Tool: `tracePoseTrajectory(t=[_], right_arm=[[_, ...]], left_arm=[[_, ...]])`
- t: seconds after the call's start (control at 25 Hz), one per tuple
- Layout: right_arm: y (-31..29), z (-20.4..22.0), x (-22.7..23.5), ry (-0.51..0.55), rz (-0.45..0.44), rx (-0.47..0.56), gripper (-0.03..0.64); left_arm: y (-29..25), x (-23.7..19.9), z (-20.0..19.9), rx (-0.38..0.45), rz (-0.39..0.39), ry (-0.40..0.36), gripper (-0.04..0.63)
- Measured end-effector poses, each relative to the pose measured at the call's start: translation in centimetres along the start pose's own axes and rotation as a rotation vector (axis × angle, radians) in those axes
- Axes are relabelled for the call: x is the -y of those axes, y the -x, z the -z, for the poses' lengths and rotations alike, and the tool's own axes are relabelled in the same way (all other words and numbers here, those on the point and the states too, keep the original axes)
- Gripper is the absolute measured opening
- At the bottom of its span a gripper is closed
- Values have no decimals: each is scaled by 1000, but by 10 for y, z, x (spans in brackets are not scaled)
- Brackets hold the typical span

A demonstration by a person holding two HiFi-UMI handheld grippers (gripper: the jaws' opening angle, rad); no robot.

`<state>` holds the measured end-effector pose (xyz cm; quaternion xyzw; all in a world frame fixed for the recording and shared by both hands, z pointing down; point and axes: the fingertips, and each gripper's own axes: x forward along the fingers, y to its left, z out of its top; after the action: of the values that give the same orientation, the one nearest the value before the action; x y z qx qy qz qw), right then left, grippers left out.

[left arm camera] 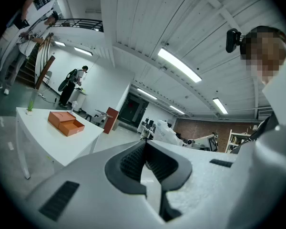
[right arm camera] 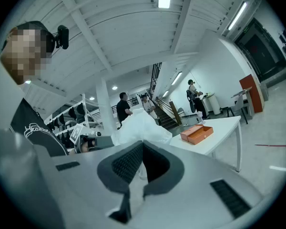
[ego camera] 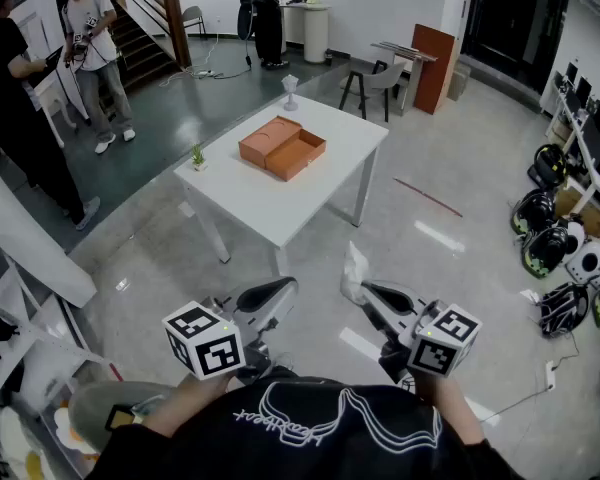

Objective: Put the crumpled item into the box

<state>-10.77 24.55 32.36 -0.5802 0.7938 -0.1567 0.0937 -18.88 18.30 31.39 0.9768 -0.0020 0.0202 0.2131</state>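
Fingers of right gripper (ego camera: 366,289) clamped on crumpled white item (ego camera: 354,270); left gripper (ego camera: 290,284) fingers together.

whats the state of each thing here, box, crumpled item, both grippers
box: open, on the table
crumpled item: held up off the floor, not yet in the box
right gripper: shut on the crumpled item
left gripper: shut, empty
small plant: upright

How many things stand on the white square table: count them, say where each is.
3. An open orange box near the middle of the table, a small green potted plant at its left corner, a pale stemmed cup at its far corner. None seems hidden.
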Motion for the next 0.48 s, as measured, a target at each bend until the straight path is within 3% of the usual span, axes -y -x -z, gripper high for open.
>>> tracePoseTrajectory(t=[0.48], right_arm=[[-7,0,35,-19,54,-9,5]], left_arm=[[-29,-27,0,-15,8,25,5]])
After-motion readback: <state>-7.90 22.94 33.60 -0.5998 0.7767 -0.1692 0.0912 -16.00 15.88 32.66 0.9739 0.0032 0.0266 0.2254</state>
